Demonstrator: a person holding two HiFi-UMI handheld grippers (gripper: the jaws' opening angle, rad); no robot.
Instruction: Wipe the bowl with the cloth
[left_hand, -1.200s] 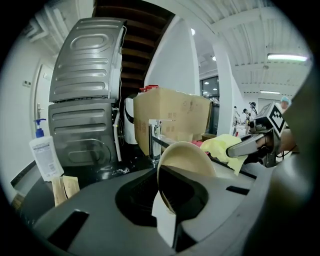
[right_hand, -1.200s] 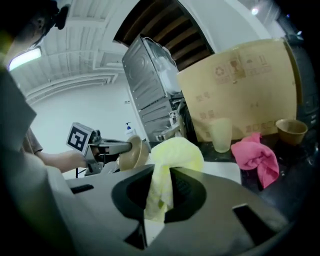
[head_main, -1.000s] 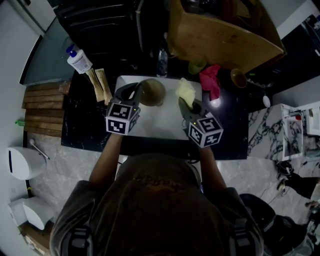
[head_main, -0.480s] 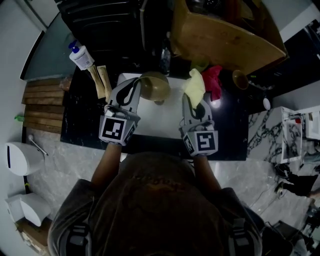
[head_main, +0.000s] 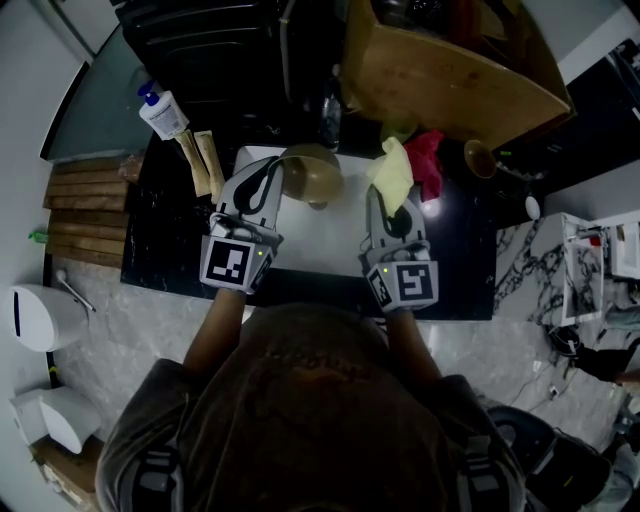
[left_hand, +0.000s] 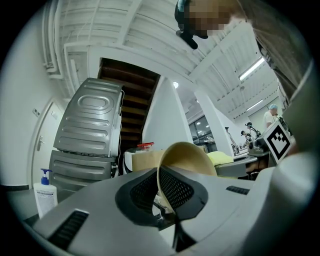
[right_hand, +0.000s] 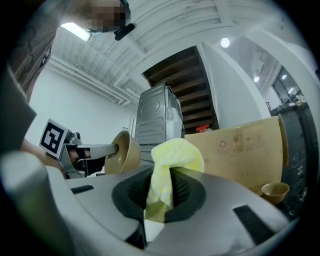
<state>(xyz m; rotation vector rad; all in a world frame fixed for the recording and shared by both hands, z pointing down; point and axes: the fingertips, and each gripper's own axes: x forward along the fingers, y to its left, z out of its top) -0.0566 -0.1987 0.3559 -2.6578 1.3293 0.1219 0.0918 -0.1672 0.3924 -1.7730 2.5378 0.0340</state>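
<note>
Presently the bowl (head_main: 312, 176) is pinched by the left claw (head_main: 273, 176), the cloth (head_main: 392, 170) by the right claw (head_main: 384, 202); contact must next be made.

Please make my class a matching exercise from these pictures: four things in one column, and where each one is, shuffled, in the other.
1 bowl
2 yellow cloth
3 pump bottle
4 red cloth

A loose on the dark counter
B in the right gripper
C in the left gripper
D upright, far left

Pairs: 1-C, 2-B, 3-D, 4-A
</note>
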